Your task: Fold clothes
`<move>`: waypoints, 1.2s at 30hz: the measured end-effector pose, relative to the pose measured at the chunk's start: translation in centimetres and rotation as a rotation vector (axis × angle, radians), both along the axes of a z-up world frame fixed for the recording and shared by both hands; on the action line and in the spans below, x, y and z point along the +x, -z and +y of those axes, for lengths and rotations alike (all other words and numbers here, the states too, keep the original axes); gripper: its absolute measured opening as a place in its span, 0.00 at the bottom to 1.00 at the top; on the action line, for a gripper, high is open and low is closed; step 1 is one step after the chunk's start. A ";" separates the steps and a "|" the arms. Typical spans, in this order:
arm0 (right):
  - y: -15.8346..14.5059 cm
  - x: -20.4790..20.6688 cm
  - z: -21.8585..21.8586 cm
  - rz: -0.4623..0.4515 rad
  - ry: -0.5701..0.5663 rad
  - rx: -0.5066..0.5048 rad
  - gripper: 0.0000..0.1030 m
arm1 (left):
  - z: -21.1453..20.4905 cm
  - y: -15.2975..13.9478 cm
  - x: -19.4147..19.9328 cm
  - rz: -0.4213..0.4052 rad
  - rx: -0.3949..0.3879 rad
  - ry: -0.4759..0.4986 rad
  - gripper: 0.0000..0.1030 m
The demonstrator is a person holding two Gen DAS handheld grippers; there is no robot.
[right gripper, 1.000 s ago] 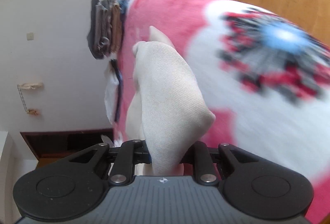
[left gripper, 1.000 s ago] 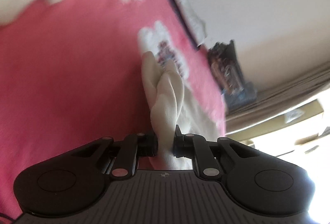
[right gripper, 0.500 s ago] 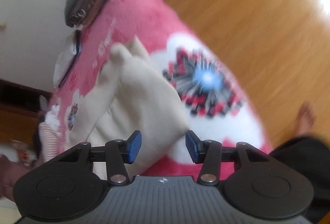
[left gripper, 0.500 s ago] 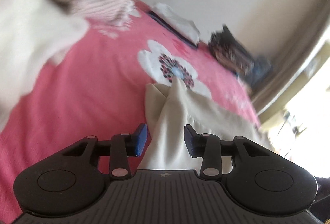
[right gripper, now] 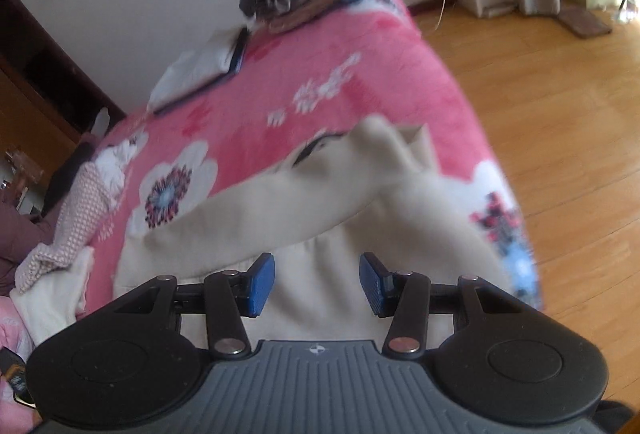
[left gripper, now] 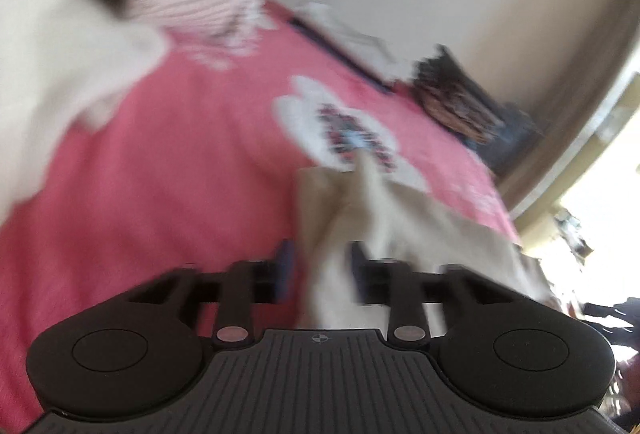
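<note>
The beige garment lies crumpled on the pink flowered bed cover, near the bed's floor-side edge. The right gripper hovers above it with its 2 blue fingers parted and holding nothing. The left gripper is also parted, the cloth between its fingers but not pinched.
</note>
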State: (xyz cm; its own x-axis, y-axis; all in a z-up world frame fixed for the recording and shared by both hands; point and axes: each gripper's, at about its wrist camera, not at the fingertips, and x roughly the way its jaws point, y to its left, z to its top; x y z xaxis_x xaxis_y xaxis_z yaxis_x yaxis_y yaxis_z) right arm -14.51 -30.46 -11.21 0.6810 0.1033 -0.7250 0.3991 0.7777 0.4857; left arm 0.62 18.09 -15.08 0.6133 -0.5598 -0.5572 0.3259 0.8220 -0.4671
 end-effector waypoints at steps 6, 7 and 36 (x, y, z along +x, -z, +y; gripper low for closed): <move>1.5 0.5 0.5 0.014 0.004 0.005 0.48 | -3.4 0.9 3.2 -0.013 0.245 -0.117 0.30; 1.3 0.1 0.3 0.011 0.013 -0.016 0.48 | -2.8 0.7 3.3 -0.001 0.211 -0.153 0.30; 3.3 7.3 -7.4 -0.069 -0.087 -0.258 0.44 | -8.9 -0.1 5.0 -0.041 0.194 0.051 0.51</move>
